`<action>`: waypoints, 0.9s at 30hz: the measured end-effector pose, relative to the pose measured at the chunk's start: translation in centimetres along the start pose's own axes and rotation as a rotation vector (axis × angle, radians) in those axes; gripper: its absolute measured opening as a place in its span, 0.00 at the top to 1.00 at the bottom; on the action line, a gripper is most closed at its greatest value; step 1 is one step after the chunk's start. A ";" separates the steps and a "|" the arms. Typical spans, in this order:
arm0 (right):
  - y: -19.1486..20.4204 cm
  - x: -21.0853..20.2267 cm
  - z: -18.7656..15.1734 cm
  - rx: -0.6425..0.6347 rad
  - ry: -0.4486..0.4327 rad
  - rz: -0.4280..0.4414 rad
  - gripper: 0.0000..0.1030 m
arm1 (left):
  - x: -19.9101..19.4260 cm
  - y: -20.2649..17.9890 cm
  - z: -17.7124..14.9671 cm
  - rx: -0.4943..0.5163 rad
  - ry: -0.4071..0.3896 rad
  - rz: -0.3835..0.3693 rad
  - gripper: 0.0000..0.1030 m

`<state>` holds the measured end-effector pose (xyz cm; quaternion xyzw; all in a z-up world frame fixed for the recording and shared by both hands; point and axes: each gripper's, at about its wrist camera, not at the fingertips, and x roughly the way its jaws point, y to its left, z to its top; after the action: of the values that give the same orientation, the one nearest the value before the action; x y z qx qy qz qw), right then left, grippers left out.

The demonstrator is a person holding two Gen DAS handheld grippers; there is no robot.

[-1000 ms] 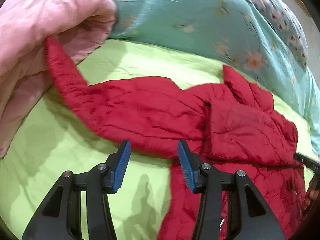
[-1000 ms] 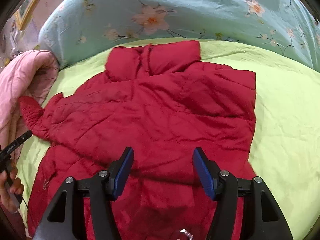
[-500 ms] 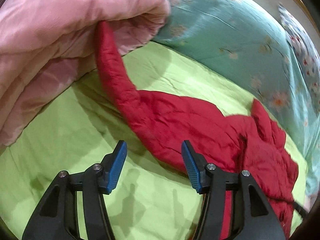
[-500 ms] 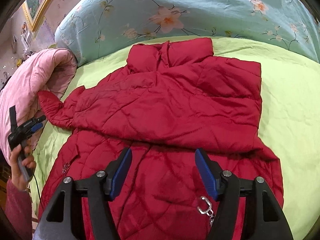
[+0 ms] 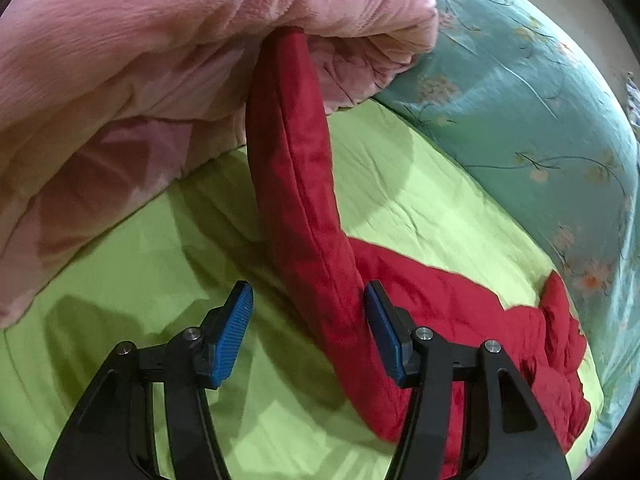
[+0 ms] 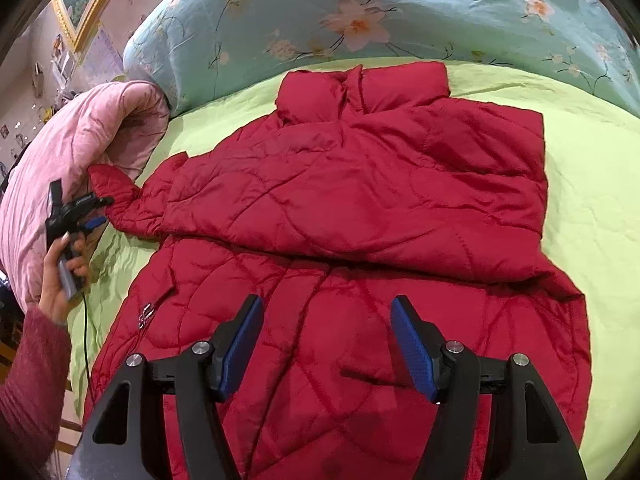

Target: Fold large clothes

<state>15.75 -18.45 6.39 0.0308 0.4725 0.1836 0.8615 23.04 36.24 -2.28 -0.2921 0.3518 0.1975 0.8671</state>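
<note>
Pink plush quilt (image 5: 160, 60), far left, covers the cuff. Red quilted padded coat (image 6: 360, 208), on lime-green bed sheet (image 5: 140, 280): outstretched sleeve (image 5: 296, 184) runs lengthwise ahead of left tool (image 5: 308, 328), nearer, pads apart. Right tool (image 6: 328, 344), apart, empty, over hem.

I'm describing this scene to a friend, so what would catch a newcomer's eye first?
The big red padded jacket spread across the lime-green bed sheet, collar toward the floral teal bedding. One sleeve stretches out to the left, its cuff against the rolled pink quilt. The left claw hangs open over that sleeve; the right claw hangs open over the jacket's lower half.
</note>
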 end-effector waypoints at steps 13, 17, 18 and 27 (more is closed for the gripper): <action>-0.5 -0.3 -0.5 0.022 0.000 0.007 0.34 | 1.6 -0.4 1.8 0.009 0.004 -0.035 0.93; -0.7 -0.4 -0.5 0.032 -0.005 0.013 0.34 | -0.2 -0.9 1.5 0.026 -0.029 -0.064 0.94; -0.8 -0.4 -0.4 0.036 -0.007 0.016 0.34 | -1.0 -1.5 1.3 0.045 -0.044 -0.072 0.94; -1.4 -0.3 -0.2 0.076 -0.013 0.042 0.34 | -6.7 -8.1 -1.1 0.220 -0.106 -0.205 0.94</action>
<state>15.83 -19.92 6.21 0.0744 0.4727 0.1833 0.8587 22.39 28.54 4.90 -0.2190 0.2933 0.0834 0.9269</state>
